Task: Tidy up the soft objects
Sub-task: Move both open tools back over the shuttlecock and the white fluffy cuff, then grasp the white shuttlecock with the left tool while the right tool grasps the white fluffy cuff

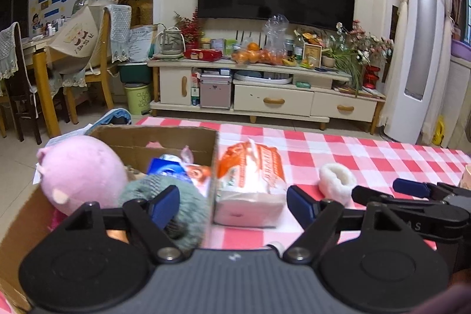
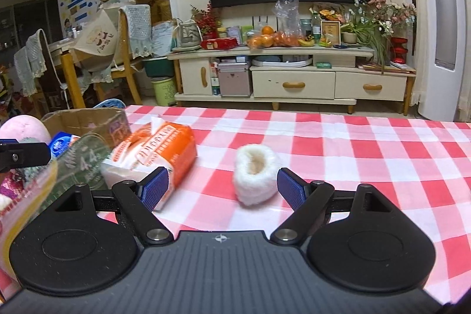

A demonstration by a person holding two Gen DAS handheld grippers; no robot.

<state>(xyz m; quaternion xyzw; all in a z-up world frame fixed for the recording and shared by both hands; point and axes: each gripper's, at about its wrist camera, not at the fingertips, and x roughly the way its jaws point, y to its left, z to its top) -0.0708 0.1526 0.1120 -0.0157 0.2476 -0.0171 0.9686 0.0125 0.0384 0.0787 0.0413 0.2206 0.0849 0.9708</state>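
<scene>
The right gripper (image 2: pixel 222 189) is spread wide, with the white fluffy slipper (image 2: pixel 255 173) between its pads, not pinched. Squeeze gently, lift, and carry it left to the box (image 2: pixel 85 119). The left gripper (image 1: pixel 232 203) is spread too, holding nothing.

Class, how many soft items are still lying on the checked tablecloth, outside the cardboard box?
2: the orange tissue pack lies against the cardboard box, and the white fluffy slipper lies apart to its right. More may be out of view.
</scene>
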